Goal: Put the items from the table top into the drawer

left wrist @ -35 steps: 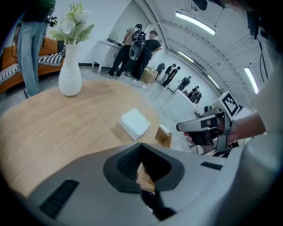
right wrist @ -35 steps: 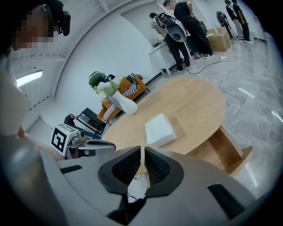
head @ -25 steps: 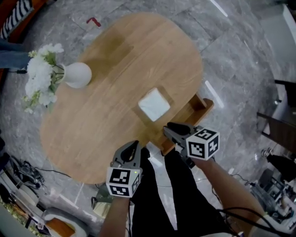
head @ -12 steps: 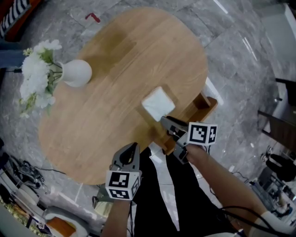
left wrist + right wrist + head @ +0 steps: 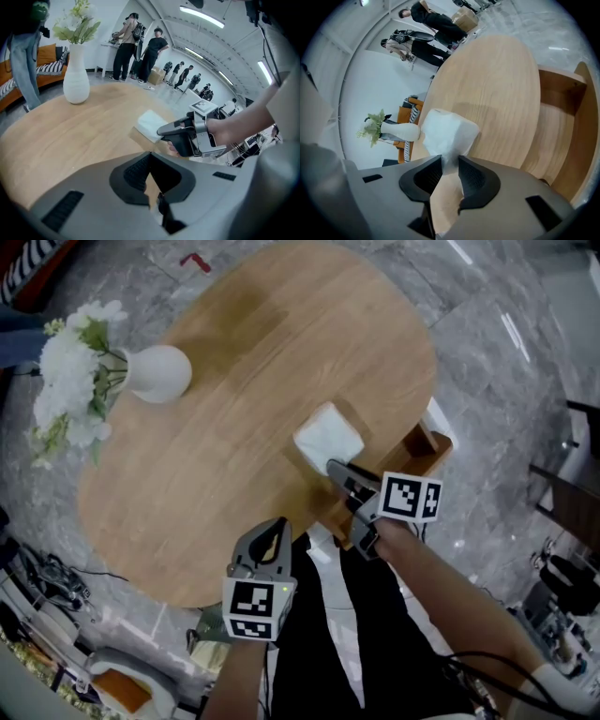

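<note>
While the right gripper (image 5: 336,468) meets the white pack (image 5: 328,437) near the table (image 5: 234,352) edge, its jaws have just been closing. They now stand narrow, with the pads pressing on the pack's near corner.

- Left gripper (image 5: 272,532): low at the table's near edge, apart from everything on the top. Its jaws are slightly apart, and table wood shows through the gap.
- Drawer (image 5: 420,457): pulled open at the table's right side, just beside the pack. Only the table's edge lies between the two.
- Vase (image 5: 161,373): white and upright, holding white flowers (image 5: 70,371). It stands at the far left of the top, well apart from the pack.
- Floor (image 5: 487,381): grey stone slabs. A small red thing (image 5: 194,261) lies past the table's far end.

Head view only: the whole oval top, with both marker cubes.

Left gripper view only: the right gripper side-on with its tips at the pack, people (image 5: 140,51) standing far behind, and an orange sofa (image 5: 47,58) beyond the vase.

Right gripper view only: the pack's corner pinched between the pads, and the drawer's wooden inside.
</note>
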Available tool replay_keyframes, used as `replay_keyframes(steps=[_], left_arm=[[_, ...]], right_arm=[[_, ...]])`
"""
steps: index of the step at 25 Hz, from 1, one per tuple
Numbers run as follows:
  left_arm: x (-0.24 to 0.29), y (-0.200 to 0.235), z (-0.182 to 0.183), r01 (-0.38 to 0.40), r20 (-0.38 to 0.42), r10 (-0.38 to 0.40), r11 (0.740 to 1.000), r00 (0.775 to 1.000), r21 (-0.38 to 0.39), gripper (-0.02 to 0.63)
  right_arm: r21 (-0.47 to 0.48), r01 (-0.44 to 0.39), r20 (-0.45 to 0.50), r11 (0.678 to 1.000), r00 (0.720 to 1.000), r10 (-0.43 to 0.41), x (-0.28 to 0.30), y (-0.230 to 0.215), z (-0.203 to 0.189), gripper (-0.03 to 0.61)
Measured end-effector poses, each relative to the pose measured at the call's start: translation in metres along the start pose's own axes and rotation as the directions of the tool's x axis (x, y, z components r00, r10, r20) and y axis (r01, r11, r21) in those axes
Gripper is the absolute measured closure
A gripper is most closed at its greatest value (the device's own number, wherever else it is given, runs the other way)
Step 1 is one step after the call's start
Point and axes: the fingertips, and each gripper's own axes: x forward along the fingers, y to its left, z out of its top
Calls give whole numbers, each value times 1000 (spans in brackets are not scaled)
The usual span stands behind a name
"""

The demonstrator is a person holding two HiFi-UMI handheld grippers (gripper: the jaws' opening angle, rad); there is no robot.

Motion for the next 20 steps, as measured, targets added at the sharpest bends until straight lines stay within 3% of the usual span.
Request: replay_keyframes(steps=[4,9,20], left_arm=[[1,-4,-2,4,-9,-4,1000,1000,9,612],[2,-10,-4,2,-13,-2,1000,1000,3,612],[16,-36,-10,14,-37,-13,1000,999,28,612]], right_arm=[[-16,-37,17,999,999,37,-5,6,2,488],[-69,-80,-14,994,997,79,-15,14,-1,494],[-217,-38,-64,976,998,25,-56,-16,-18,494]])
